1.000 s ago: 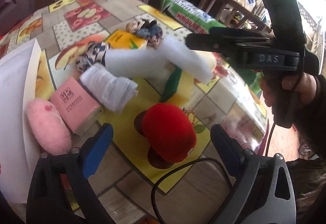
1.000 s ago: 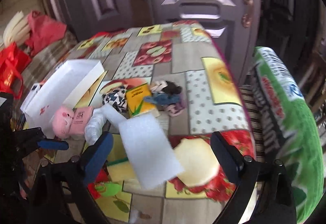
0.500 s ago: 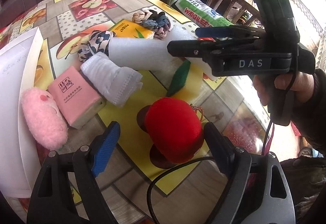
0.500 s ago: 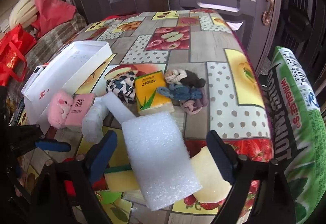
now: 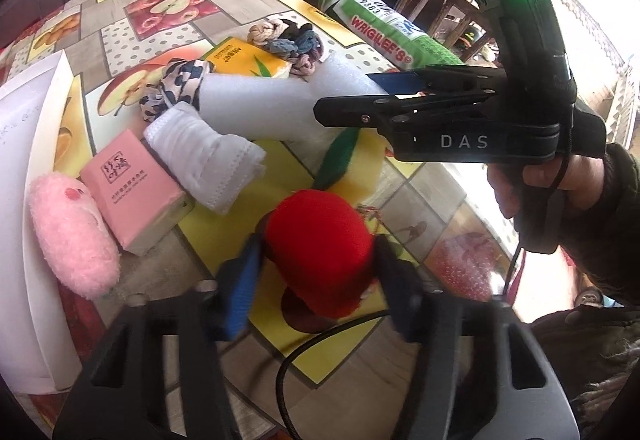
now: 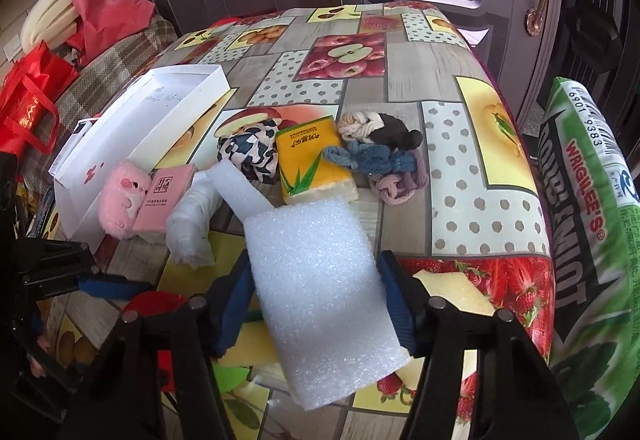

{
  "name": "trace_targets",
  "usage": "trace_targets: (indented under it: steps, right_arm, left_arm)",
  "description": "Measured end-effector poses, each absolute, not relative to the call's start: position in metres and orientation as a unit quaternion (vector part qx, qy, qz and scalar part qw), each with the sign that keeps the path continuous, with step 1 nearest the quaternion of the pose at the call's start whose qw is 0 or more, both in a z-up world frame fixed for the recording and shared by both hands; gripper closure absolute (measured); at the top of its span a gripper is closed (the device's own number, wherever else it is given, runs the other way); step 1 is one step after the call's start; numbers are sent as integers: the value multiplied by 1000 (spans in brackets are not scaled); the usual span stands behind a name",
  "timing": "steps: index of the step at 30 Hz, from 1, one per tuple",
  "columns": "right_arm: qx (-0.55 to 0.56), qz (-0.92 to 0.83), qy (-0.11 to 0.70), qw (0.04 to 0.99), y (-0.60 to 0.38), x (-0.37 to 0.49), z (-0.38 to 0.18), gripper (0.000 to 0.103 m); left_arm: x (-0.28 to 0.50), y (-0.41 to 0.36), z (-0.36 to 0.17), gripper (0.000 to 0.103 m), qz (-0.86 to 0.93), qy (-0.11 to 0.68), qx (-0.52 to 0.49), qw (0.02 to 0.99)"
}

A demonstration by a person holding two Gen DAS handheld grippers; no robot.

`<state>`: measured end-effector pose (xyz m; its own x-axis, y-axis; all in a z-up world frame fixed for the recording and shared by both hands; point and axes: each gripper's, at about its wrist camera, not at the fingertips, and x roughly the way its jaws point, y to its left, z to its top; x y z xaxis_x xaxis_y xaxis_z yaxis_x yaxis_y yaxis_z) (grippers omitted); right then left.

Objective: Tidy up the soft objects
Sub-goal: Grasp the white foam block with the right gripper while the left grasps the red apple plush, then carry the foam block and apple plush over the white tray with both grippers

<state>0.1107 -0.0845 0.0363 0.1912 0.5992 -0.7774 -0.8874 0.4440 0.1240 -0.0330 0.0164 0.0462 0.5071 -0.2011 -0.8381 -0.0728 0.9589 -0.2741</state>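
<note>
A red plush toy (image 5: 320, 248) lies on the fruit-patterned tablecloth (image 6: 344, 91). My left gripper (image 5: 318, 280) straddles it, its jaws closing, and both blue pads touch the toy's sides. A white foam block (image 6: 320, 300) rests tilted on a second white foam piece (image 6: 240, 187) and a yellow sponge (image 6: 452, 288). My right gripper (image 6: 316, 300) has the block between its fingers, its jaws closing, and the pads meet its edges. In the left wrist view the right gripper (image 5: 348, 95) appears side-on, held by a hand (image 5: 520, 183).
A pink plush (image 5: 72, 232), a pink tissue pack (image 5: 132, 187), a rolled white cloth (image 5: 208, 155), a patterned scrunchie (image 5: 176, 83), a yellow tissue pack (image 5: 248, 59) and knotted hair ties (image 5: 288, 39) lie nearby. An open white box (image 6: 160, 111) stands left. A green pillow (image 6: 588, 199) sits beyond the table's right edge.
Both pairs of jaws have come in from wide apart: the left onto the red plush toy, the right onto the white foam block. The right gripper has sunk slightly toward the block.
</note>
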Motion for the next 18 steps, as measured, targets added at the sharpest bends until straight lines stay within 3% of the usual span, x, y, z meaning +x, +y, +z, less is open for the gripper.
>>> trace_targets:
  steps: [4, 18]
  right_arm:
    - [-180, 499, 386, 755, -88, 106, 44, 43]
    - [-94, 523, 297, 794, -107, 81, 132, 43]
  left_arm:
    - [-37, 13, 50, 59, -34, 487, -127, 863]
    - [-70, 47, 121, 59, 34, 385, -122, 914]
